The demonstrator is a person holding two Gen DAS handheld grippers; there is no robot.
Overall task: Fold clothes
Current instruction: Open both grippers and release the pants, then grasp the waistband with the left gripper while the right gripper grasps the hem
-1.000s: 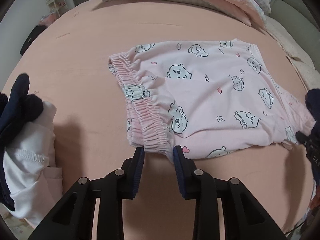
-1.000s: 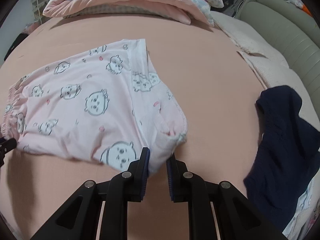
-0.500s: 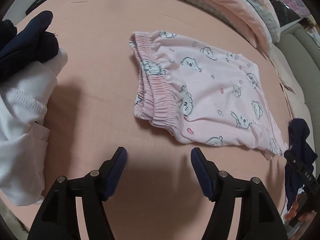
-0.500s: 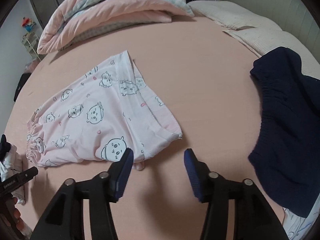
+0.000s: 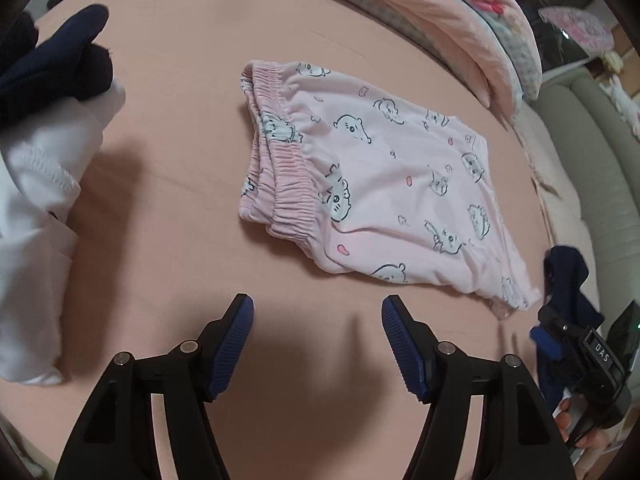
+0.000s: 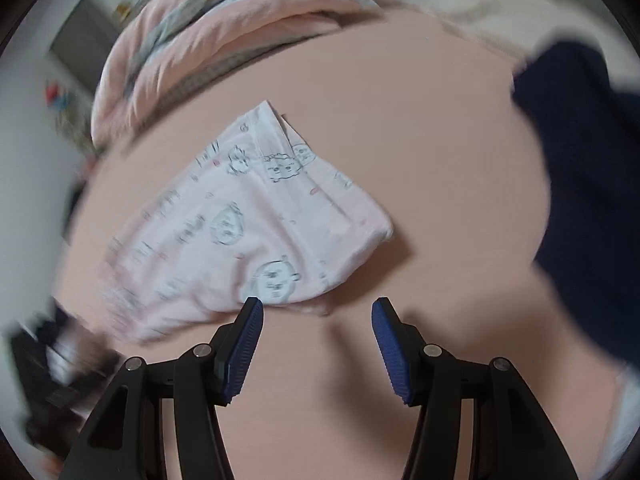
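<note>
Two tongs stand empty over the pink bed (image 5: 168,128): left tongs (image 5: 318,340) held wide, short of the shorts' (image 5: 384,184) waistband; right tongs (image 6: 318,344) opening, nothing between them, by the hem. The shorts lie flat, halved lengthwise. I'd next carry the waistband squarely across to the hem.

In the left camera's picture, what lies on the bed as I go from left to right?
White garment with a navy one on top, then the pink printed shorts, then another navy garment, with the other tool at the far right edge.
</note>
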